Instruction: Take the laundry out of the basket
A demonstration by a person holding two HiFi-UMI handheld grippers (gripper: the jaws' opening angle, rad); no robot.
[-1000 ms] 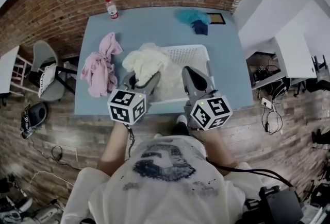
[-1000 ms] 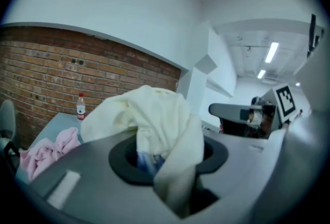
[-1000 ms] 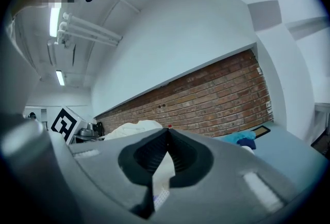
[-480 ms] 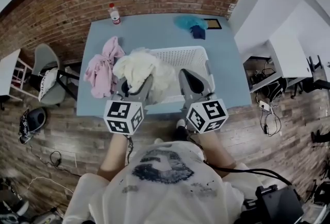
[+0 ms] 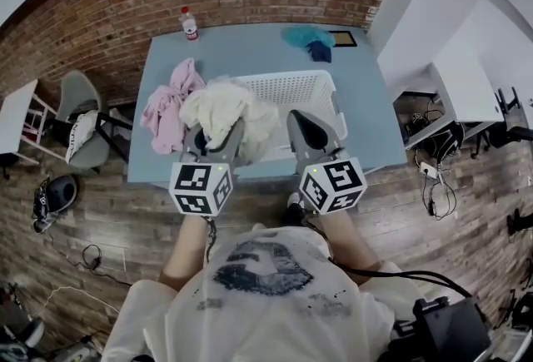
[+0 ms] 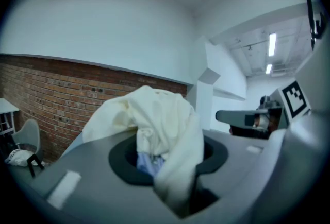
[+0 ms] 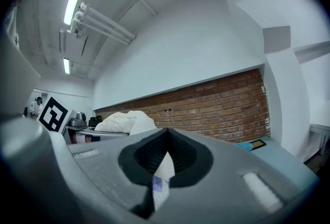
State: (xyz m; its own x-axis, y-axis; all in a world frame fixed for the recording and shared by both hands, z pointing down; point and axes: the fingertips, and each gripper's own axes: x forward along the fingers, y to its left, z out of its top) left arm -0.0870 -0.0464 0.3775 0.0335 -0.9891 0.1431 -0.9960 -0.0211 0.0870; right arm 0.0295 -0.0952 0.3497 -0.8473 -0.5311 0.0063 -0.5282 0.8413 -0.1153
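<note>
Cream garment (image 5: 229, 106): bunched and lifted clear, hanging above the left end of the white basket (image 5: 304, 90), with its lower folds trailing over the basket's near left corner.

Left tongs (image 6: 165, 158): closed on a thick fold of the garment, which spills up and over both jaws.

Right tongs (image 7: 165, 158): jaws drawn together, with a thin strip of the same pale cloth pinched in the gap. They are held above the basket's right half.

The basket stands near the front edge of the blue desk (image 5: 250, 48). A pink garment (image 5: 169, 106) lies crumpled on the desk just left of the basket. A bottle (image 5: 190, 22) stands at the far left corner, and a teal cloth (image 5: 301, 36) lies at the far right.
</note>
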